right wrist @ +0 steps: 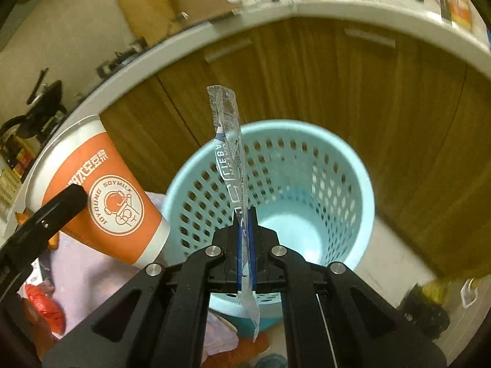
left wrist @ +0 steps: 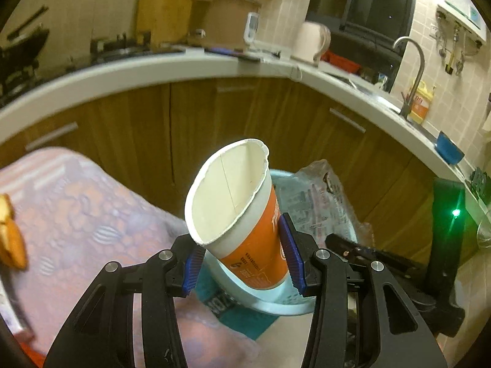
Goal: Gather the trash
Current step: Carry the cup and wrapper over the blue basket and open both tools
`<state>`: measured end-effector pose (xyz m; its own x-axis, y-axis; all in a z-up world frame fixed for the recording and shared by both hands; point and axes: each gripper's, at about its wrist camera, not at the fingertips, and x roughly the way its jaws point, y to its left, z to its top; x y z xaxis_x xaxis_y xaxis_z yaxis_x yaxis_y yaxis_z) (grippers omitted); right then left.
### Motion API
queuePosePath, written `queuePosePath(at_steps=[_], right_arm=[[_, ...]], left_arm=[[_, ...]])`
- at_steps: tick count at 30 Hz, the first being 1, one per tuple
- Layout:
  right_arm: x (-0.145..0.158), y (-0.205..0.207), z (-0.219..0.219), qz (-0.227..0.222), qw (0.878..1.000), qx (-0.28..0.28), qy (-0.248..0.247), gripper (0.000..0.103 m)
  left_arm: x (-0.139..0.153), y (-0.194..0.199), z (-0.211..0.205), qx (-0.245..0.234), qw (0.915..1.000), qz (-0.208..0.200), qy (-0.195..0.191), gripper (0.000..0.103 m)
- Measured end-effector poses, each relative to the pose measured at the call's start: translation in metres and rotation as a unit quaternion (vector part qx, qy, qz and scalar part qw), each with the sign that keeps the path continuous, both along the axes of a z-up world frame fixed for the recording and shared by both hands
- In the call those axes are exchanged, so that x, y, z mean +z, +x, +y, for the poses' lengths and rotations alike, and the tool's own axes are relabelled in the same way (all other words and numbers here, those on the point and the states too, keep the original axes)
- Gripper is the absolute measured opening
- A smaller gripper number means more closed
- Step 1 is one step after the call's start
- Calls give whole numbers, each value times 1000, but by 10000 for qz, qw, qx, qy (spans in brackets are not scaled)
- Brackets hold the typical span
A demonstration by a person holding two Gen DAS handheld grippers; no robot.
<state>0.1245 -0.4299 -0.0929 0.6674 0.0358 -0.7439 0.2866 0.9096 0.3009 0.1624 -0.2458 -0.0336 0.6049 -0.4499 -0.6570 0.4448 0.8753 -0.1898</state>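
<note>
My left gripper is shut on an orange and white paper cup, held tilted with its open mouth facing the camera. The cup also shows in the right wrist view, left of the bin. My right gripper is shut on a clear plastic wrapper, which stands upright over the near rim of a light blue perforated trash bin. The bin looks empty inside. In the left wrist view the bin lies behind and below the cup, and the wrapper shows to the cup's right.
A pink patterned cloth covers a surface at the left. Wooden cabinets under a white counter stand behind the bin. A sink faucet and a blue bowl are on the right. Red trash lies on the cloth.
</note>
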Motion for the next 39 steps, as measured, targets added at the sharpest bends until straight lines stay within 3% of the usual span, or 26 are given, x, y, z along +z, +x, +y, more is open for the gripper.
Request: queuePosePath(at_steps=[8,14,19,27,30,32,34,39], right_arm=[[-5,-1,-5,186,9993,-186,-283,2],[-7,-10,-13,201,9989,-371,-221,2],[-15,-5,-11,361,9987,-296,-215,3],[-15,-5,-7,457,9984,-233,-237,7],[-11,-8,-6,431,9984,-248,-265,18],[-8,-10,-5,388,9986,-234,-276,38],[-3,-14,-1,295,9985,-272,-379,52],[16,-20,18,8,9992,-43,-387,52]], left_arm=[[-29,15,-24,-180,9994,275,125,46],[-59,27,-45,-302,9963,610,521,57],[-58,28,-45,-268,9959,605,616,68],[-44,10,-30,-244,9971,468,539,69],[-33,1,-20,-214,9981,312,493,69],[-26,-6,-10,-158,9986,223,443,69],[-17,-13,2,-72,9992,130,373,71],[5,-36,30,145,9992,-192,319,71]])
